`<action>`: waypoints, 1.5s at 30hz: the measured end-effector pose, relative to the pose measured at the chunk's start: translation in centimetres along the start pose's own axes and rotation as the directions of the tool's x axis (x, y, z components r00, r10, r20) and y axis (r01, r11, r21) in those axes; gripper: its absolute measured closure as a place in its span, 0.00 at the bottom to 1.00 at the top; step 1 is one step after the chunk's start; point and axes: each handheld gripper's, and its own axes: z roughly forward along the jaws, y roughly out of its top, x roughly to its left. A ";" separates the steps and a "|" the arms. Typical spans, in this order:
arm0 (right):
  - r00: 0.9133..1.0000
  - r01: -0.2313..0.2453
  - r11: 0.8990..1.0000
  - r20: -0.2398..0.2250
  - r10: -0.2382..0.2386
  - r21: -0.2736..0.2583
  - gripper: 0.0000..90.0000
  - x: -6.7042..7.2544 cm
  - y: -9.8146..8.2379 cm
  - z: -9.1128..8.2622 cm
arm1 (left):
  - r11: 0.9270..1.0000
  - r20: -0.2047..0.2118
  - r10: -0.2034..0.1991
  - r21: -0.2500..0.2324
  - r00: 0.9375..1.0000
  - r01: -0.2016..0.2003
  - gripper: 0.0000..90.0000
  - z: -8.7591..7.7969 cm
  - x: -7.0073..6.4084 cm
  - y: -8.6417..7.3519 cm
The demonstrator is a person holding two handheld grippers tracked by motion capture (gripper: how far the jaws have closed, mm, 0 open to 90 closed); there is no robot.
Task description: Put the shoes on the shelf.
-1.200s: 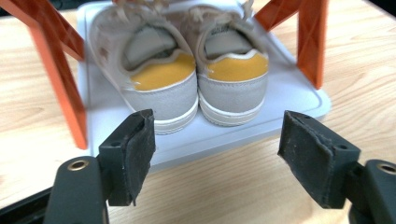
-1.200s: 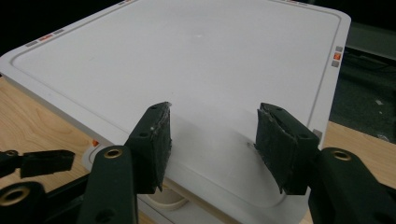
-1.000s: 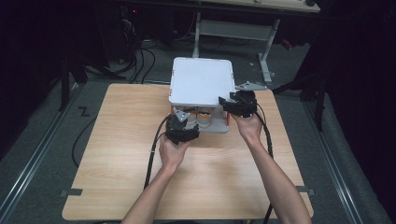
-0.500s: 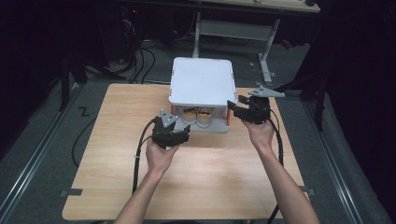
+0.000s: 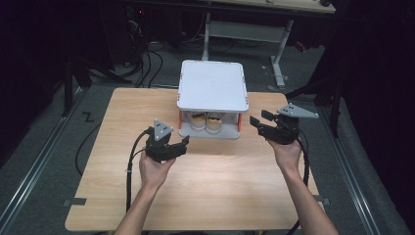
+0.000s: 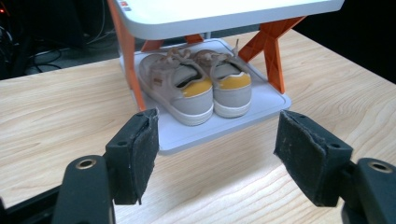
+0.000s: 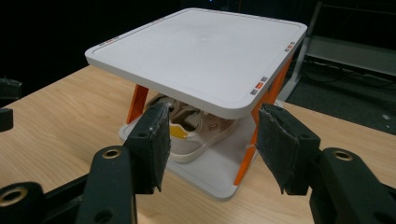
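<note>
A white two-shelf rack point(image 5: 212, 85) with orange legs stands at the back middle of the wooden table point(image 5: 220, 186). On its lower shelf sits a pair of beige shoes point(image 5: 206, 121) with yellow heels, heels toward me. My left gripper point(image 5: 183, 142) hovers open just front-left of the rack, with nothing between its pads. In the left gripper view the shoes point(image 6: 196, 84) lie beyond the open left gripper point(image 6: 215, 140). My right gripper point(image 5: 257, 120) is open at the rack's right side, empty. The right gripper view looks past the open right gripper point(image 7: 210, 130) at the rack top point(image 7: 205, 51).
Bare tabletop stretches in front of the rack and to both sides. Behind the table stand a desk frame point(image 5: 244, 29) and loose cables point(image 5: 147, 54) on the floor. A metal rail point(image 5: 29, 171) runs along the floor at the left.
Both hands have drawn away from the rack: the left gripper moved left and toward me, the right gripper moved out to the right. Both stay open and empty.
</note>
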 end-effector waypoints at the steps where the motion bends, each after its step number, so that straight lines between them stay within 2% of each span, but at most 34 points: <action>1: 1.000 0.005 1.000 0.003 -0.005 0.001 0.50 0.0 -0.2 -0.2 | 1.000 -0.005 0.006 0.006 1.000 -0.006 0.34 -0.1 0.1 -0.2; 4: 1.000 0.019 1.000 0.017 -0.020 0.015 0.50 0.0 -1.1 -0.4 | 1.000 -0.018 0.018 0.019 1.000 -0.017 0.34 -0.7 0.3 -0.7; 9: 1.000 -0.005 1.000 0.023 0.004 0.018 0.50 -0.4 -2.8 -1.2 | 1.000 -0.018 0.017 0.023 1.000 -0.017 0.33 -1.4 0.8 -1.6; 12: 0.999 -0.008 1.000 0.031 0.007 0.023 0.50 -0.5 -3.9 -1.7 | 1.000 -0.016 0.007 0.025 1.000 -0.007 0.33 -1.8 1.1 -2.2; 15: 0.999 -0.032 0.999 0.030 0.032 0.022 0.50 -0.8 -5.0 -2.4 | 1.000 -0.009 -0.006 0.027 1.000 0.006 0.34 -2.0 1.3 -2.8; 17: 0.999 -0.034 0.999 0.042 0.033 0.024 0.50 -0.8 -5.6 -2.7 | 1.000 -0.009 -0.001 0.031 1.000 0.002 0.34 -2.1 1.5 -3.2; 21: 0.998 -0.042 0.998 0.053 0.040 0.041 0.50 -0.9 -7.1 -3.2 | 0.999 -0.002 -0.018 0.036 1.000 0.018 0.34 -2.3 1.9 -4.0; 29: 0.994 -0.109 0.990 0.038 0.106 0.093 0.52 -1.6 -9.8 -3.2 | 0.998 0.016 -0.045 0.051 0.999 0.045 0.33 -2.3 2.4 -5.6; 39: 0.991 -0.125 0.982 0.066 0.117 0.139 0.52 -1.8 -12.1 -2.9 | 0.993 0.002 -0.073 0.089 0.997 0.073 0.33 -1.6 2.9 -7.2; 45: 0.990 -0.120 0.979 0.093 0.106 0.165 0.52 -1.9 -13.1 -2.5 | 0.988 -0.014 -0.087 0.126 0.996 0.088 0.34 -1.0 3.3 -8.3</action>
